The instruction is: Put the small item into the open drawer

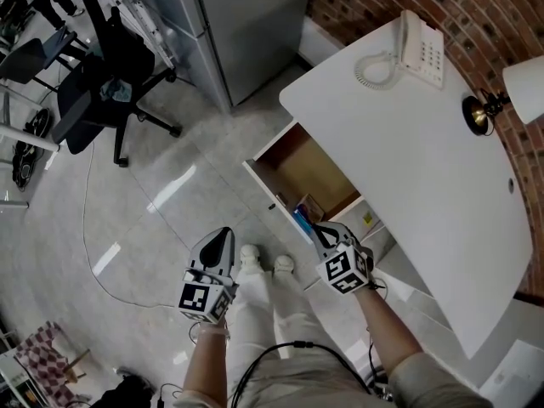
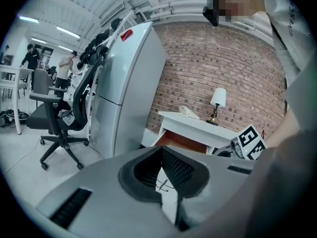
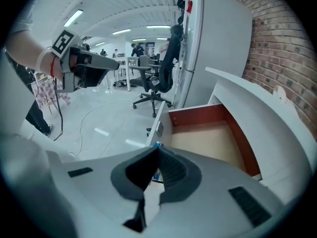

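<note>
Drawer (image 1: 316, 170) open beneath desk (image 1: 425, 168); telephone (image 1: 421, 48), lamp (image 1: 523, 90) on desk; chair (image 1: 102, 83) far left.

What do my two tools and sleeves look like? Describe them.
Left tool and right tool: pale grey tapered bodies with black ribbed pads, each carrying a cube of black-and-white square markers. A greyish sleeve shows on the right arm. A black cable loops over pale trousers.

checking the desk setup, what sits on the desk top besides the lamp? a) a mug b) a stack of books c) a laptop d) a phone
d: a white phone with a coiled cord lies on the desk near the lamp.
</note>
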`<state>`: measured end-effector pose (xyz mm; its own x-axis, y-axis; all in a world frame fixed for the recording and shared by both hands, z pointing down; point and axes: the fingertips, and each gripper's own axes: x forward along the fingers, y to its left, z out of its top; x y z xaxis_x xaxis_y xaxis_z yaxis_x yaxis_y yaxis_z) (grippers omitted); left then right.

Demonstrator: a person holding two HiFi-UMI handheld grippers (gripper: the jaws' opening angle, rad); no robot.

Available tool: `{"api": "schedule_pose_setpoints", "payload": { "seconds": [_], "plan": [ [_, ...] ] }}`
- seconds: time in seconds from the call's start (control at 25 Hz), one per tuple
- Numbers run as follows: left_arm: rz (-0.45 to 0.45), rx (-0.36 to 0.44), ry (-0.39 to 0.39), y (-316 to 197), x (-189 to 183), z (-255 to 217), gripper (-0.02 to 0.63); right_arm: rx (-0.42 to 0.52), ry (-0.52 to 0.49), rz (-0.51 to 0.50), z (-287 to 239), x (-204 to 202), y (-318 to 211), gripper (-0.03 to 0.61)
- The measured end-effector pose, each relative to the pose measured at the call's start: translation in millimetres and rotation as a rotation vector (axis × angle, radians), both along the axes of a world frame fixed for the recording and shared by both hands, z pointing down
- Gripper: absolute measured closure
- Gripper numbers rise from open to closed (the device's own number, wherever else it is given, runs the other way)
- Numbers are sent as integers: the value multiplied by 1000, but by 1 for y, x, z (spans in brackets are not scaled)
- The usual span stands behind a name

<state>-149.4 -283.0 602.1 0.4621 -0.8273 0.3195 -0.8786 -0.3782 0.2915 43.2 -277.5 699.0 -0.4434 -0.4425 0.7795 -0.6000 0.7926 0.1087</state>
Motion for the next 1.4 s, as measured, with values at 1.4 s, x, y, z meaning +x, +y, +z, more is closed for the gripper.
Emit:
{"api": "schedule_pose_setpoints", "payload": {
  "seconds": [1.4],
  "plan": [
    [54,210,4,-33,4,-128,609,260,-369,265,-185,18,-28,574]
  ]
}}
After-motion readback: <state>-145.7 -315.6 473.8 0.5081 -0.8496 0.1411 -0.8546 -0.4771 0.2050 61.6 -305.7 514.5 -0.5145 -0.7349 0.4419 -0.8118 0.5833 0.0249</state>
